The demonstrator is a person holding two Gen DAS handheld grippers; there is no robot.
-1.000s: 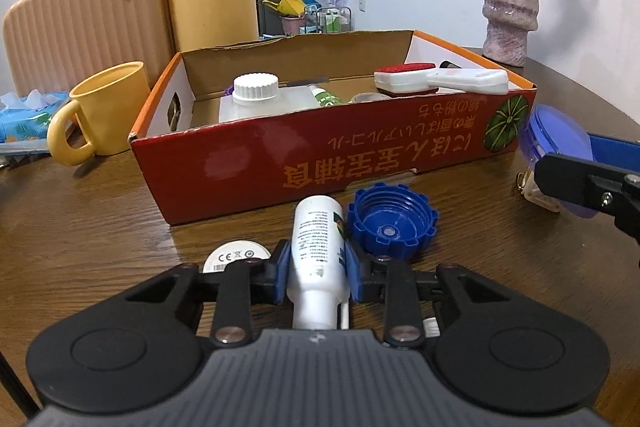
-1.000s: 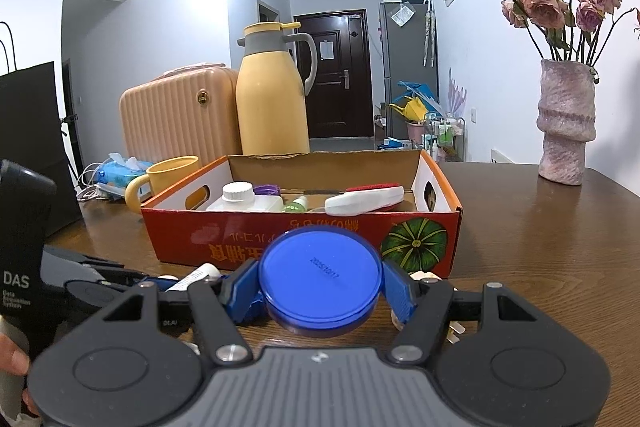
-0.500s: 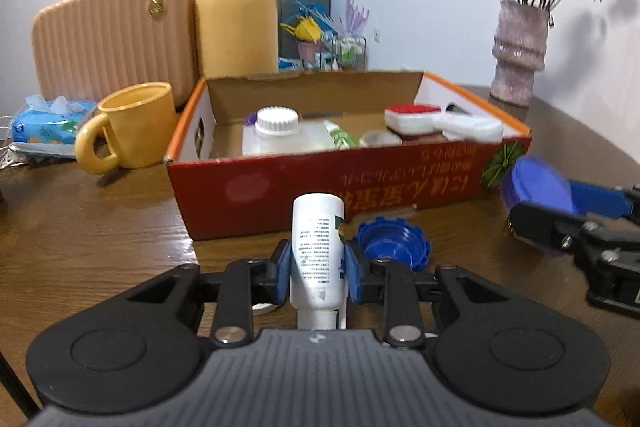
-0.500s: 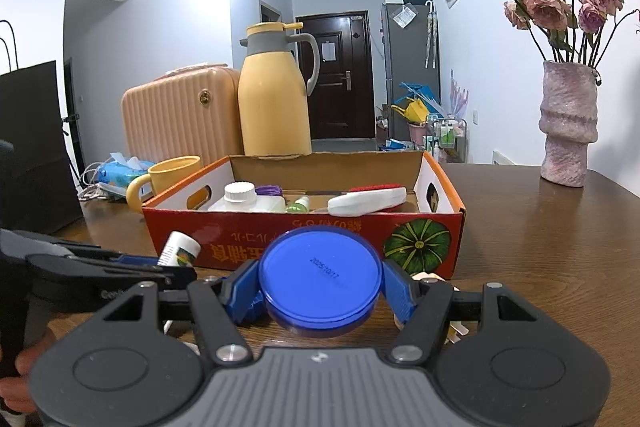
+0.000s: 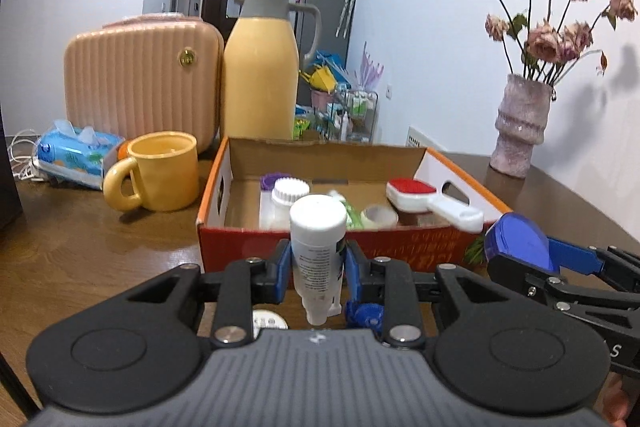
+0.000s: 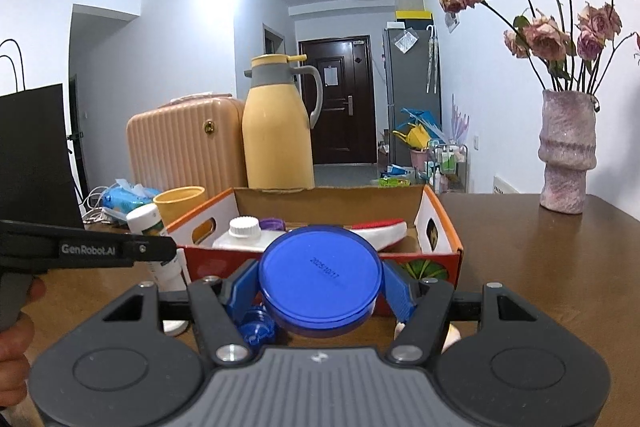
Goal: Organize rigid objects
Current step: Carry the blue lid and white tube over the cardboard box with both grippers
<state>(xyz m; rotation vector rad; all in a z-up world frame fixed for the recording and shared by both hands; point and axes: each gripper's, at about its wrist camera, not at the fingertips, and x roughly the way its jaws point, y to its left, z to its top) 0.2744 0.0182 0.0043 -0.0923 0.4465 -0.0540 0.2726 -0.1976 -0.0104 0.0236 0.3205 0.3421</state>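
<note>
Left wrist view: the left gripper (image 5: 318,269) clenches a white bottle (image 5: 317,243) just short of the cardboard box (image 5: 404,245); the right gripper (image 6: 320,289) clamps a blue lid (image 6: 318,277). Risk: the bottle is pinched low, so it could tip and catch the near wall.

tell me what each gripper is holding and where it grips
The left gripper holds a white bottle by its sides, mid-body. The right gripper holds a blue lid by opposite edges of its rim.
</note>
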